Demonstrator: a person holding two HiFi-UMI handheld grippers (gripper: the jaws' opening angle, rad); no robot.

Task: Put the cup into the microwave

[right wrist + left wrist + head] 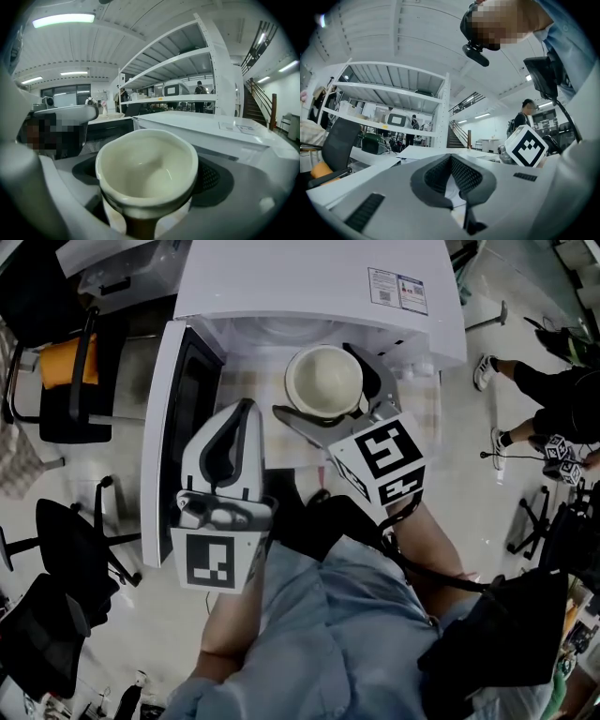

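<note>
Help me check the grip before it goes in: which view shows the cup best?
The right gripper view: the cup fills the centre, clamped in the jaws of the right gripper, its inside visible. The head view shows it from above, smaller, before the open microwave. The left gripper view does not show it.

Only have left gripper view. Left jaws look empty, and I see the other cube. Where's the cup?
Observer: The right gripper is clamped on the cup, which is rim up and empty.
Operator: Microwave open?
Observer: Yes. In the head view the microwave has its door swung wide on the left.
Operator: Cup inside yet?
Observer: The head view shows it right at the open front. I cannot tell whether it has crossed in.
</note>
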